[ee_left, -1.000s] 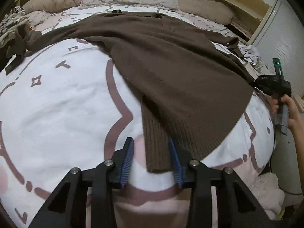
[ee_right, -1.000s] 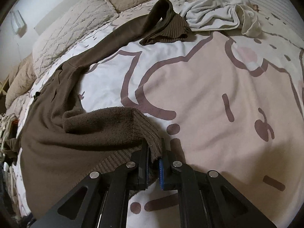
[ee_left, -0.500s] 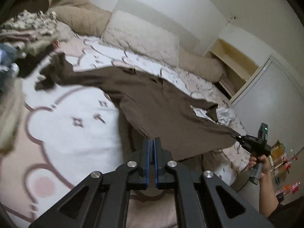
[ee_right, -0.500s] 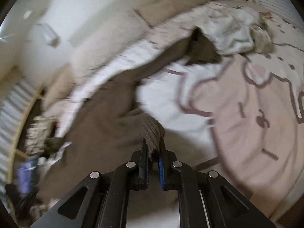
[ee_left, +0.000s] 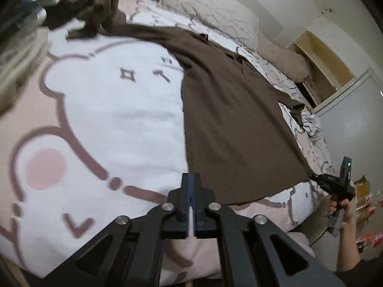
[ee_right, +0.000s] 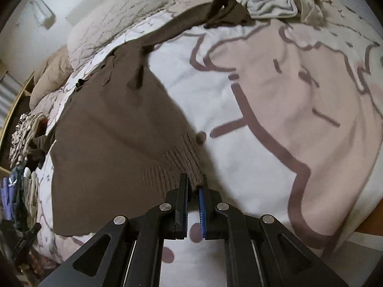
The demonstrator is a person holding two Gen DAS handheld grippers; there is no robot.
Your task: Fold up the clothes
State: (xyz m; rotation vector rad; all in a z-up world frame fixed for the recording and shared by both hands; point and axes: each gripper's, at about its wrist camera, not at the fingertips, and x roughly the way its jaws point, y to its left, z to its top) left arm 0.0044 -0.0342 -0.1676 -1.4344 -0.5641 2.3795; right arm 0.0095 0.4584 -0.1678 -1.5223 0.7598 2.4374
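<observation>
Cartoon-print bedspread (ee_left: 100, 110), quilted pillows (ee_left: 210, 16), pale wall (ee_left: 287, 4), wooden shelf (ee_left: 320, 55).

Matt brown knit sweater (ee_right: 112, 129), ribbed hem (ee_right: 177, 165).

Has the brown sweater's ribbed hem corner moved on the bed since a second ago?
Yes. The brown sweater hem, bunched then, is now drawn flat toward the bed foot edge, clamped in the right tool.

Brown knit sweater (ee_left: 234, 124) spread flat w/ sleeves out
</observation>
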